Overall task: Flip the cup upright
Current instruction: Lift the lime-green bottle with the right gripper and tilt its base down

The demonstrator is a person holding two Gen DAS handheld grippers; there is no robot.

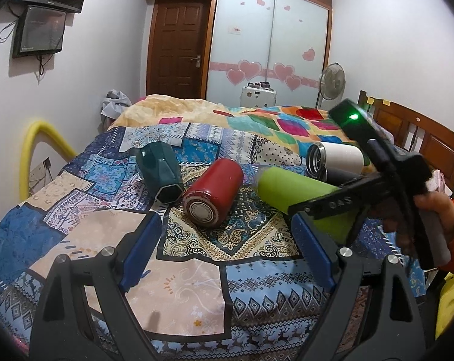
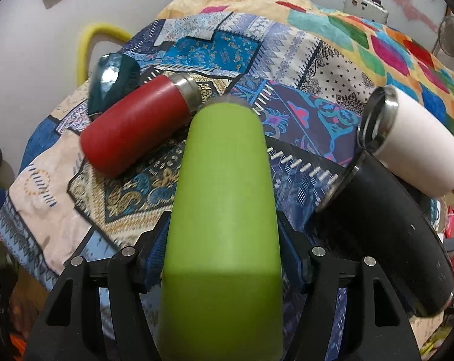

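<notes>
**Green cup gripped across its body, still lying flat**

Between the blue pads of the right gripper, seen from its own wrist camera, lies the green cup; the fingers press on both sides of its body, closed on it. The cup points away from the camera and lies close to level over the bed, so the flip is not yet made. Its far end is blurred, and I cannot tell which end is the mouth.

Judging by its smooth matte wall and straight, slightly tapered shape, the cup is stiff and will not give under the pads, but it may slip or turn in the grip as it tilts. A hold across the middle of the body, as now, looks sound; the soft quilt may let it topple once stood up.

Nearer the left wrist camera, the left gripper hangs over the quilt with its fingers wide apart, holding nothing.

Beyond the green cup lie a red cup just left of it, a dark teal cup past that, and a black cup and a white cup to the right, all on their sides.
</notes>
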